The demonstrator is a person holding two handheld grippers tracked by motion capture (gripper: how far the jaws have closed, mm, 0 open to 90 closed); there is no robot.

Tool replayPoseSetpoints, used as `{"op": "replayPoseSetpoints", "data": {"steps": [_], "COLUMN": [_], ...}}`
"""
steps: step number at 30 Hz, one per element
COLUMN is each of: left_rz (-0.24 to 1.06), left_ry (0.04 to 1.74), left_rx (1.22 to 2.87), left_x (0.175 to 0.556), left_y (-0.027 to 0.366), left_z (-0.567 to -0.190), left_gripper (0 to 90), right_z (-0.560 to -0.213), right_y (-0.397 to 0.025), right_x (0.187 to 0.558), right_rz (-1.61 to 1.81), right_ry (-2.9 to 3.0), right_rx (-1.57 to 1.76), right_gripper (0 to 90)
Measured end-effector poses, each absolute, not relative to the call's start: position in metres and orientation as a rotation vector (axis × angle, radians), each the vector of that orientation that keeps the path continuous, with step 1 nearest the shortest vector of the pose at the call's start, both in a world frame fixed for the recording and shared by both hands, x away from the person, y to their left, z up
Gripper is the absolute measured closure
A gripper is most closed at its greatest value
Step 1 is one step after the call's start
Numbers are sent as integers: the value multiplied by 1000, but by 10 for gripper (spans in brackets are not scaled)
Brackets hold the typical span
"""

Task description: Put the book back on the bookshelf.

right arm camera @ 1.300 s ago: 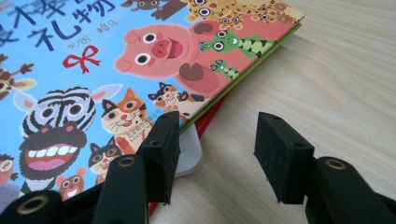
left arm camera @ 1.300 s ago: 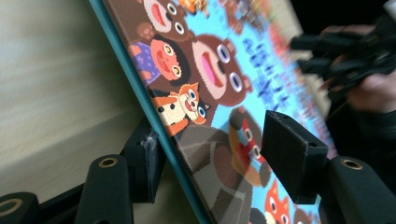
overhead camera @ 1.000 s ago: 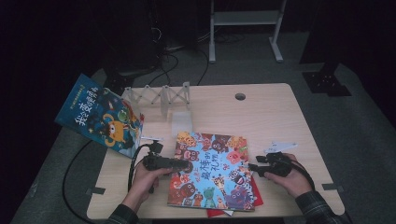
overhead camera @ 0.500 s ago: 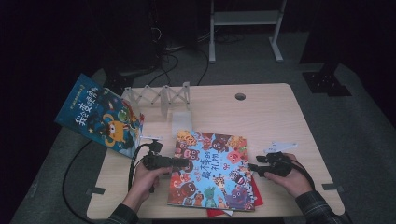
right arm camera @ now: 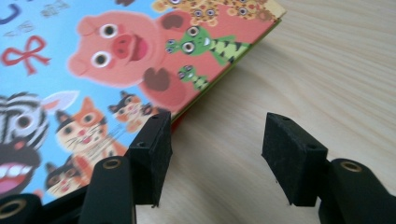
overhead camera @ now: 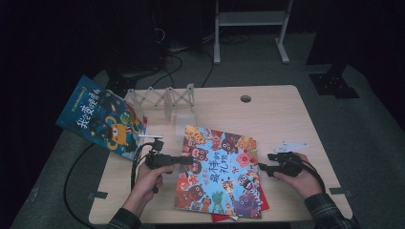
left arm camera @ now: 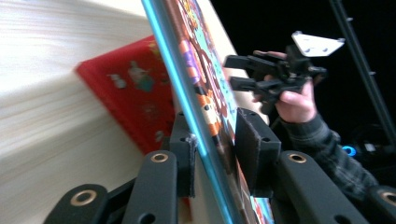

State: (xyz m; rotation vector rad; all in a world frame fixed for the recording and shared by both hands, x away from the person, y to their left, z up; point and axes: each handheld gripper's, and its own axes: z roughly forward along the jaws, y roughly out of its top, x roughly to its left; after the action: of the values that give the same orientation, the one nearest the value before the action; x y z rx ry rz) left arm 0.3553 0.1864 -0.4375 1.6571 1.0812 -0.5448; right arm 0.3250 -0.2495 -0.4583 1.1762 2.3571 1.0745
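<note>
A pale wooden table is set in a dark room, and a bright animal book lies flat near its front edge, on top of a red book. The book's left edge is straddled by the left gripper, but the jaws are not closed on it: a gap is seen beside the cover. The right gripper is held open and empty, just off the right edge.

The step appears to be lifting the top book. The cover alone should be pinched squarely before any lift, so the red book is left behind.

The red book's extent is revealed by the left gripper view; a second book leaning off the table's left corner is seen from above.
</note>
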Motion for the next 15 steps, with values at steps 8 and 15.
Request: {"op": "replayPoseSetpoints", "data": {"steps": [8,15], "left_rz": [-589,-574], "left_ry": [1076,1078], "left_rx": [1615,1592], "left_x": [357,357], "left_y": [183,187], "left_z": [-429,-416], "left_gripper": [739,763], "right_z": [-463,-475], "right_y": [-269,-282], "right_x": [335,345], "right_rz": [1030,947], "right_ry": [2268,2236], "right_rx": [1268,1318], "right_gripper": [408,399]}}
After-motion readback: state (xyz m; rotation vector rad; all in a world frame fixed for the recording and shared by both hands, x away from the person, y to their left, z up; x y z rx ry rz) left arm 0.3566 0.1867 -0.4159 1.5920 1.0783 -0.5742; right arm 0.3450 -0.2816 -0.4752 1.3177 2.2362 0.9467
